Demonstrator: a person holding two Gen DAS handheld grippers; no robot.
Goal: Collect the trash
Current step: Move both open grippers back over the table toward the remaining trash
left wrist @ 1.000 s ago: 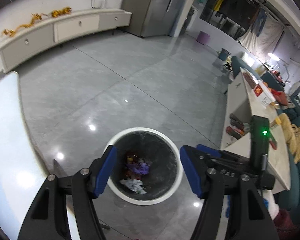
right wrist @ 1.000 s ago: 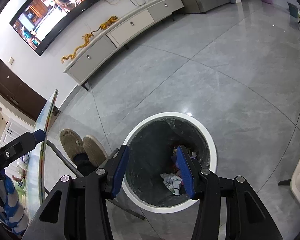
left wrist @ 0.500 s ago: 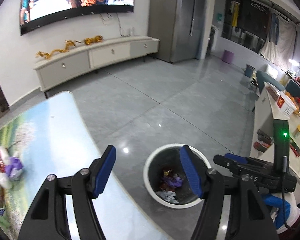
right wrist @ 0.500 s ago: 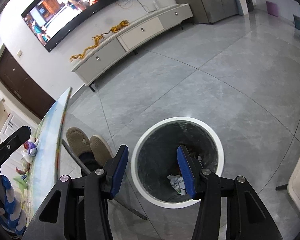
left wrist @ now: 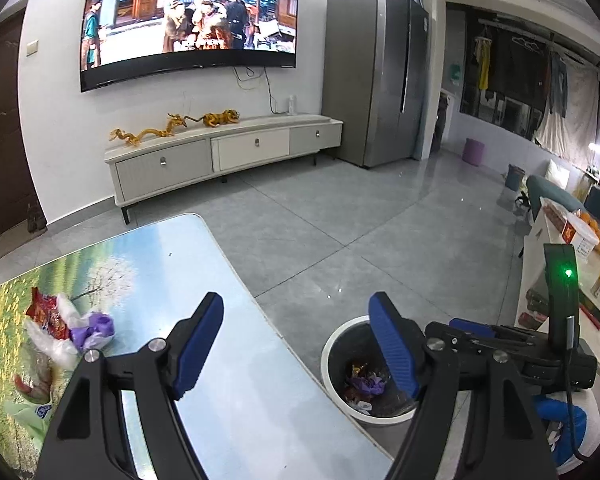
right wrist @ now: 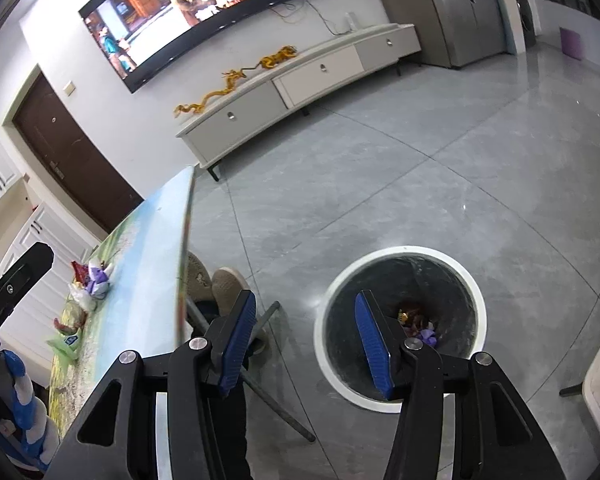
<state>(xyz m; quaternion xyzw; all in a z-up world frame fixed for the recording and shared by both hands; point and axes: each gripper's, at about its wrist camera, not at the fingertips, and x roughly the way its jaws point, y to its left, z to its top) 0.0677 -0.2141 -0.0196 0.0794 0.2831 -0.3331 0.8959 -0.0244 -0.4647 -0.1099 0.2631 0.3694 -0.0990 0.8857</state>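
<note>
A white-rimmed round trash bin (left wrist: 340, 336) stands on the floor beside the table, with wrappers and purple scraps inside; it also shows in the right wrist view (right wrist: 400, 254). A pile of trash (left wrist: 66, 326), red wrapper, clear plastic and purple scrap, lies on the picture-printed table (left wrist: 160, 264) at the left; in the right wrist view the pile (right wrist: 90, 282) sits at the table's far side. My left gripper (left wrist: 298, 344) is open and empty above the table's edge. My right gripper (right wrist: 304, 342) is open and empty above the floor beside the bin.
A green packet (left wrist: 28, 412) lies at the table's near left. A person's slippered feet (right wrist: 220, 284) and a table leg (right wrist: 260, 388) are under the table. A TV cabinet (left wrist: 220, 152) and fridge (left wrist: 376, 88) stand at the far wall. A white side table (left wrist: 556, 264) is at the right.
Both grippers have lifted and tilted up away from the bin. The left one has swung left, so the table and its trash pile came into view. Both stayed open.
</note>
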